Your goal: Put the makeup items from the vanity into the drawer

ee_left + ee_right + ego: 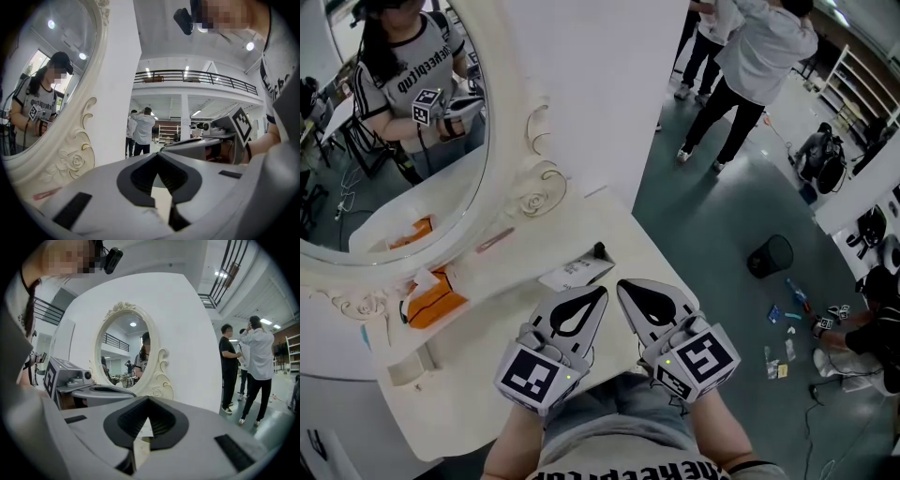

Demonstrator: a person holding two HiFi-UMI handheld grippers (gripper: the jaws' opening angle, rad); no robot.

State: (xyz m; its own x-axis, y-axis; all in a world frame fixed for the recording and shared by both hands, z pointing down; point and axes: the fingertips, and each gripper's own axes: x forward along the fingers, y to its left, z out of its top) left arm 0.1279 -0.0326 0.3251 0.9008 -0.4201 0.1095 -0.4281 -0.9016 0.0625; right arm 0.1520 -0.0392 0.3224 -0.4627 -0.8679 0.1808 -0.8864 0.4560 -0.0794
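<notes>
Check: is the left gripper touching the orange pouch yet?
Apart. The head view shows a stretch of bare vanity top between the left gripper and the orange pouch.

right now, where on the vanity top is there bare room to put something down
Bare: the vanity top between the orange packet and the left gripper, and the strip between the pink stick and the white card. Crowded: the far corner, where the card and a small black item lie, and beside the packet under the mirror.
</notes>
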